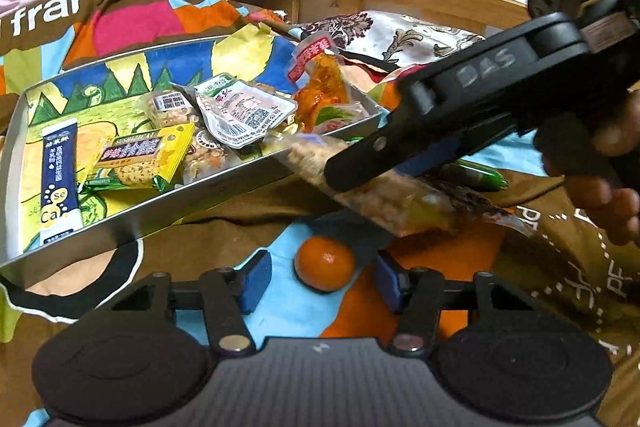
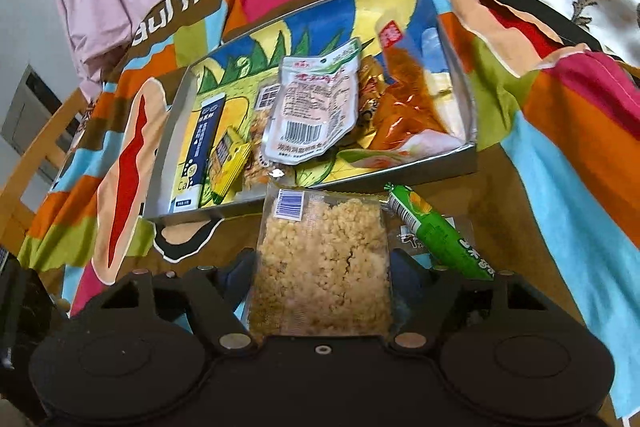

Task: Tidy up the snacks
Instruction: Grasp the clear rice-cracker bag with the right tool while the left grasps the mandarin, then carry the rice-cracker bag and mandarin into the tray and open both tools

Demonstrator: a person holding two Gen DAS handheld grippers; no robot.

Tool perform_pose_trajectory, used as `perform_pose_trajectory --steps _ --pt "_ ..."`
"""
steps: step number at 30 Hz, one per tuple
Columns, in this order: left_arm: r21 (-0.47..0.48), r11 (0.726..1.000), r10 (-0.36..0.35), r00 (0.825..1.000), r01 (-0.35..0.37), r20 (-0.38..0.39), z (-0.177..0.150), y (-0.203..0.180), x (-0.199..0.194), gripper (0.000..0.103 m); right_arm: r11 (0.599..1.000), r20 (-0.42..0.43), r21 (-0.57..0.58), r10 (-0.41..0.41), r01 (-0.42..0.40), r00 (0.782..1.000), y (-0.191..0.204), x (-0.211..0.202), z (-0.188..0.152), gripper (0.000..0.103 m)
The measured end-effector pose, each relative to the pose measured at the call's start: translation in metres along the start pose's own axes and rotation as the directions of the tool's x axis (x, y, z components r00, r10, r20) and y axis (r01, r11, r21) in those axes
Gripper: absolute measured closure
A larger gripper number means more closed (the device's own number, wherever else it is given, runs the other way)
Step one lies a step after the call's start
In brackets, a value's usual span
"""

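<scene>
Right gripper (image 2: 322,281): clamped on clear flat packet of pale puffed-rice crisp (image 2: 322,267), pads against both long edges. Packet's long axis straight ahead along the fingers, barcode end forward, just short of the near wall of the shallow silver tin tray with cartoon-printed floor (image 2: 470,151). Tray dead ahead and slightly beyond the packet tip; drop needs only a short forward carry over that wall, by judgement.

Green tube-shaped sausage snack (image 2: 436,231): ahead-right of the right gripper, on the brown patterned blanket (image 2: 492,195), outside the tray, long axis diagonal.

Left gripper (image 1: 318,281): part open, small orange mandarin (image 1: 325,263) between the blue pads, no visible contact on either side; not a grip yet. Mandarin directly ahead, close. Tray ahead-left, well apart. Right gripper crossing ahead-right with its packet.

In tray already: navy stick sachet (image 2: 200,143), yellow cracker pack (image 2: 230,155), white foil pouch (image 2: 312,107), orange translucent pack (image 2: 416,107).

Right nearer the tray.
</scene>
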State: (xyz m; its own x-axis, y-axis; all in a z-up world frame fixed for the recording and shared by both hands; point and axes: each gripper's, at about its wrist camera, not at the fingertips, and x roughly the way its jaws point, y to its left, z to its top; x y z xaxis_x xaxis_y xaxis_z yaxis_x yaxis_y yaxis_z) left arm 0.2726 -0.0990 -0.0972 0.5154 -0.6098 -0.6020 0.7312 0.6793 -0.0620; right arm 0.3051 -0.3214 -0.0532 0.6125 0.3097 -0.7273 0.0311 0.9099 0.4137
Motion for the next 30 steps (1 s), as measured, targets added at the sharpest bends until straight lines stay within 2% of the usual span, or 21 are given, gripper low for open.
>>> perform_pose_trajectory --steps 2,8,12,20,25,30 --pt "-0.002 1.000 0.017 1.000 -0.017 -0.013 0.001 0.000 0.004 0.056 1.000 -0.005 0.003 0.002 -0.002 1.000 -0.001 0.002 -0.001 0.029" --pt "0.008 0.999 0.052 0.998 -0.052 -0.031 0.000 -0.004 0.001 0.067 1.000 -0.001 -0.015 -0.002 0.002 1.000 0.002 0.001 -0.003 0.029" --pt "-0.004 0.996 0.093 0.995 -0.094 -0.038 0.001 -0.011 -0.004 0.068 1.000 0.008 -0.023 0.003 -0.002 1.000 0.003 -0.004 -0.008 0.030" --pt "-0.139 0.973 0.181 0.983 -0.184 -0.031 0.006 -0.004 -0.030 0.068 0.999 0.062 -0.027 0.047 -0.045 0.997 0.009 -0.025 -0.017 0.030" --pt "-0.219 0.949 0.236 0.972 -0.227 0.016 0.014 0.007 -0.055 0.068 0.995 0.103 -0.055 0.090 -0.085 0.991 0.019 -0.034 -0.019 0.030" --pt "-0.278 0.923 0.297 0.952 -0.265 0.077 0.027 0.025 -0.074 0.068 0.989 0.150 -0.107 0.117 -0.101 0.982 0.028 -0.037 -0.019 0.030"
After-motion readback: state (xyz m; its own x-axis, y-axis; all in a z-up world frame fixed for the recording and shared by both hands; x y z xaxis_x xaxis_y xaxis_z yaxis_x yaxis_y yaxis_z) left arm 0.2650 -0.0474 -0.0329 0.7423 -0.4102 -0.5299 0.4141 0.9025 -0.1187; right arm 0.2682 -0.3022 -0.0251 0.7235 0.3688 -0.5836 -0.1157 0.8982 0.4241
